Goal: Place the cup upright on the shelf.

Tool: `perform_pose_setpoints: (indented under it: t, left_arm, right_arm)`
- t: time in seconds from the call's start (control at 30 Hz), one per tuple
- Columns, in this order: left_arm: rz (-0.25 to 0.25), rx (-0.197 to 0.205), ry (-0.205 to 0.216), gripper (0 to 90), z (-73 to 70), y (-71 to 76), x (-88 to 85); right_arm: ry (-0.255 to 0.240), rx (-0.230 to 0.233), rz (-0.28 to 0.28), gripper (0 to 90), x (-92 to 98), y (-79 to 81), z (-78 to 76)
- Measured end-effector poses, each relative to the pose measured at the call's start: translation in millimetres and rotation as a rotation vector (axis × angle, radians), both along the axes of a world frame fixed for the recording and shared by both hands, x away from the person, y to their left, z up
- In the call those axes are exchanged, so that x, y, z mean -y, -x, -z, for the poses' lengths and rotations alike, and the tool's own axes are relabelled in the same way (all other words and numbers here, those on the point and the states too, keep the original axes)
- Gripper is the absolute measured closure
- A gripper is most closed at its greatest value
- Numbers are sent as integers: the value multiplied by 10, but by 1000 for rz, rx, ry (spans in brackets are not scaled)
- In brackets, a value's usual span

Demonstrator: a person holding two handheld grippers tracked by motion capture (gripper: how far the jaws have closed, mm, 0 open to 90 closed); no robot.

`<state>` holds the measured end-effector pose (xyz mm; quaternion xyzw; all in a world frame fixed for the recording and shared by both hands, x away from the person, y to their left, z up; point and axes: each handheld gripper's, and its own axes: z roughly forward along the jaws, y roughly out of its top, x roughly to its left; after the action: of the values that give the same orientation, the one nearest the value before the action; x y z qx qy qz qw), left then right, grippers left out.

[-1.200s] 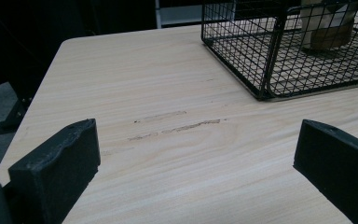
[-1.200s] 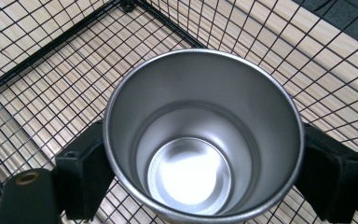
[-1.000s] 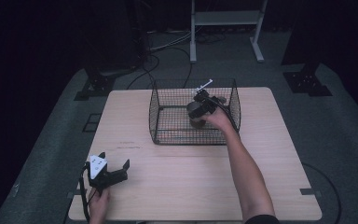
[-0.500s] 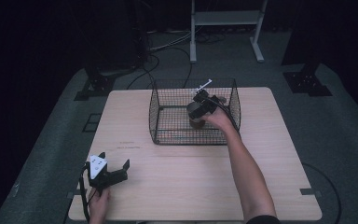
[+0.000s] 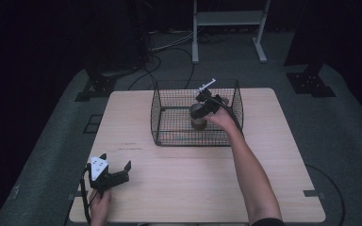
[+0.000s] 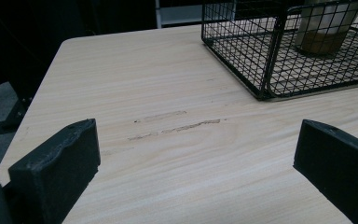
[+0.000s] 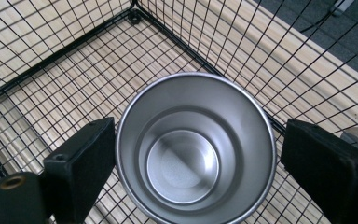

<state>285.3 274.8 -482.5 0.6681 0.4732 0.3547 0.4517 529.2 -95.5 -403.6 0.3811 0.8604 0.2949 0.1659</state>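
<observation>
inside the wire basket (image 5: pixel 169 123) at the far middle of the wooden table (image 5: pixel 202 174) stands a steel cup (image 5: pixel 198 116), upright, mouth up, on the basket floor toward its right half. right gripper (image 5: pixel 201 109) reaches down into the basket from above, held by the right hand (image 5: pixel 222 118), forearm running in from the bottom right of the high view.

right gripper view looks straight down into the cup (image 7: pixel 195 148): empty, shiny inside, round rim between the two black jaws. left jaw is touching or nearly touching the rim, right jaw stands just off it with a visible gap. so right gripper (image 7: pixel 193 154) is spread around the cup, not clamped on it. basket mesh (image 7: pixel 74 56) and table planks show under and around the cup.

left gripper (image 5: pixel 117 173) rests at the near left corner of the table, well apart from the basket, left hand (image 5: pixel 100 207) behind it, grey plate on top, cable trailing off the near edge. jaws wide apart, nothing between them.

left gripper view: left gripper (image 6: pixel 193 154) with both jaws low over bare tabletop (image 6: pixel 168 154), a few scuff marks (image 6: pixel 177 125) in the wood ahead. basket (image 6: pixel 261 60) sits upper right, cup (image 6: pixel 324 28) seen through the mesh, lower band looks tan or brassy.

floor around the table is dark grey, white frame legs (image 5: pixel 228 19) and cables beyond the far edge.
</observation>
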Motion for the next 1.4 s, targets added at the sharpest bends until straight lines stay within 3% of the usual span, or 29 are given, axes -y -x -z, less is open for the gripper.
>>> perform_pose_setpoints:
  t: [0.3,0.63,0.9,1.4]
  left_arm:
    - [-3,-2,2,0,0,-1,0]
    - [-7,-5,4,0,-1,-11,-3]
    - [-2,-8,1,0,-1,-9,-1]
    - [4,-2,-10,0,2,-4,8]
  right_arm:
    - [-46,12,6,99,60,19,-85]
    - [-106,48,4,99,95,133,-289]
    - [-168,51,-12,95,112,283,-436]
    - [-217,54,-36,88,291,594,-574]
